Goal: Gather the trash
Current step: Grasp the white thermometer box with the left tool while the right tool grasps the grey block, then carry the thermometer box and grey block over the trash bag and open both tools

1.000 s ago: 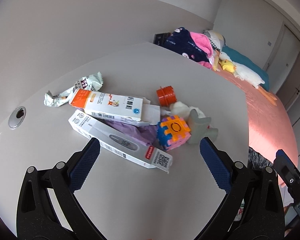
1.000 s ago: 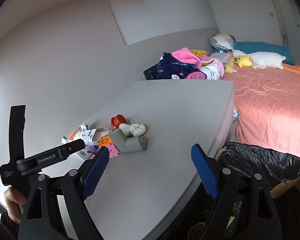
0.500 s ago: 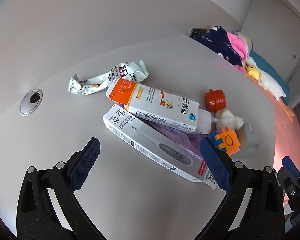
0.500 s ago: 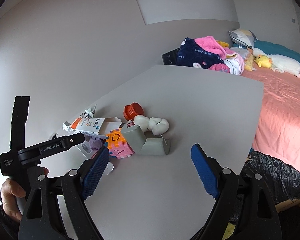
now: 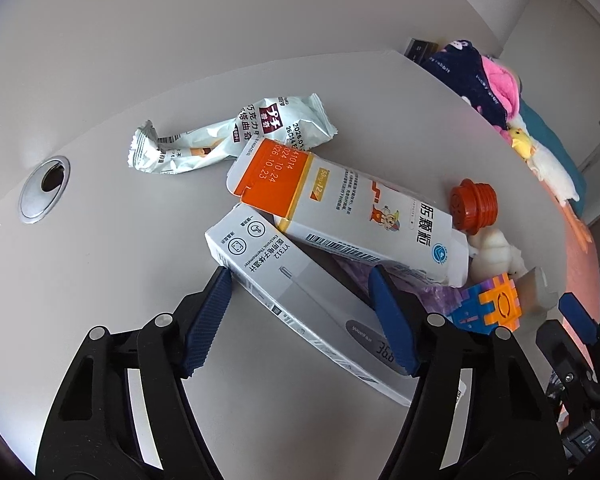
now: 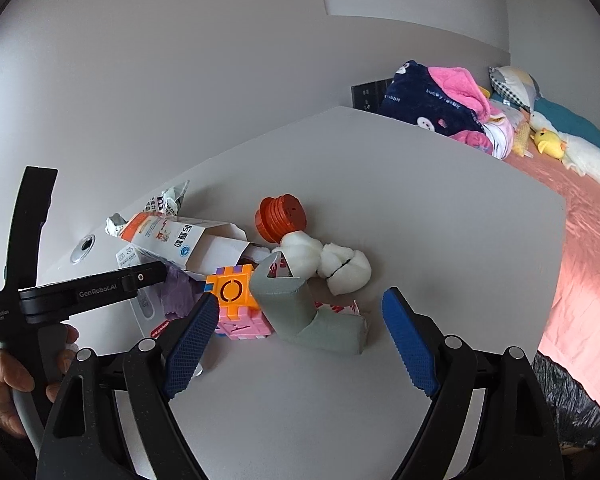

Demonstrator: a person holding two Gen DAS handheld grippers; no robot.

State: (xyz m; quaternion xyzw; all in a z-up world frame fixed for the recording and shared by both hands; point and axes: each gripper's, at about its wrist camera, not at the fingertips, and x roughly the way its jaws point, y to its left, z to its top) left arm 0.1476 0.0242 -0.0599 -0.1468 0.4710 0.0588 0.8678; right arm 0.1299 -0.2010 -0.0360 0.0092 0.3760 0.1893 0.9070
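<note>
A long white thermometer box (image 5: 300,296) lies slantwise on the grey table (image 5: 120,260). My left gripper (image 5: 300,280) straddles it, and its jaws are closing with the box between them; the blue pads do not clearly press on it. Behind it are an orange-and-white medicine box (image 5: 360,208) and a crumpled snack wrapper (image 5: 228,132). My right gripper (image 6: 300,300) stands open over a grey crumpled cardboard piece (image 6: 300,316), with nothing gripped. Beside that piece lie a colourful cube (image 6: 236,304), white tissue lumps (image 6: 340,264) and an orange cap (image 6: 282,216).
A black bin bag (image 6: 572,400) hangs beyond the table's right edge. A cable hole (image 5: 44,190) sits at the table's left. A pink bed (image 6: 592,248) with clothes and plush toys lies behind. A hand (image 6: 4,380) holds the left gripper's handle.
The left gripper came down and closer over the thermometer box and its jaws narrowed around it. The right gripper moved in toward the grey cardboard and cube, still open.
</note>
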